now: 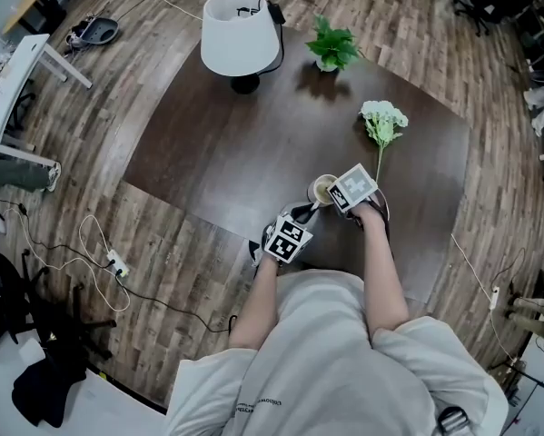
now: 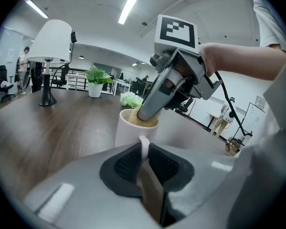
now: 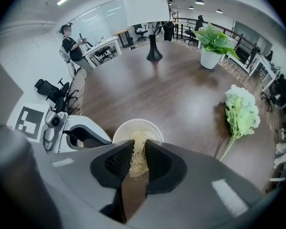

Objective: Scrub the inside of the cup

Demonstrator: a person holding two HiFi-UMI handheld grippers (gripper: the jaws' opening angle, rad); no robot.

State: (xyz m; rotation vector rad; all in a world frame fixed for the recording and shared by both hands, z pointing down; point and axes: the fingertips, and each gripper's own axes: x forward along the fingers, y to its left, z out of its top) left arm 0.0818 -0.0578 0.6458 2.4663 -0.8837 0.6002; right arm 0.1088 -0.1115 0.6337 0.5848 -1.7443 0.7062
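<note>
A white cup [image 1: 323,189] stands on the dark table [image 1: 217,153] close to the front edge. My left gripper [image 2: 144,149] is shut on the cup's handle [image 2: 143,146], with the cup body [image 2: 129,130] just beyond its jaws. My right gripper [image 3: 136,157] is shut on a tan fibrous scrubber [image 3: 138,152], which reaches down into the cup's mouth [image 3: 136,128]. In the left gripper view the right gripper [image 2: 154,99] slants into the cup from above, the scrubber [image 2: 142,120] filling the opening. In the head view both grippers [image 1: 288,240] [image 1: 353,189] flank the cup.
A white lamp [image 1: 240,34] and a small potted plant [image 1: 331,48] stand at the table's far side. A bunch of white flowers [image 1: 381,121] lies to the right, beyond the cup. Cables and a power strip [image 1: 117,263] lie on the wood floor at left.
</note>
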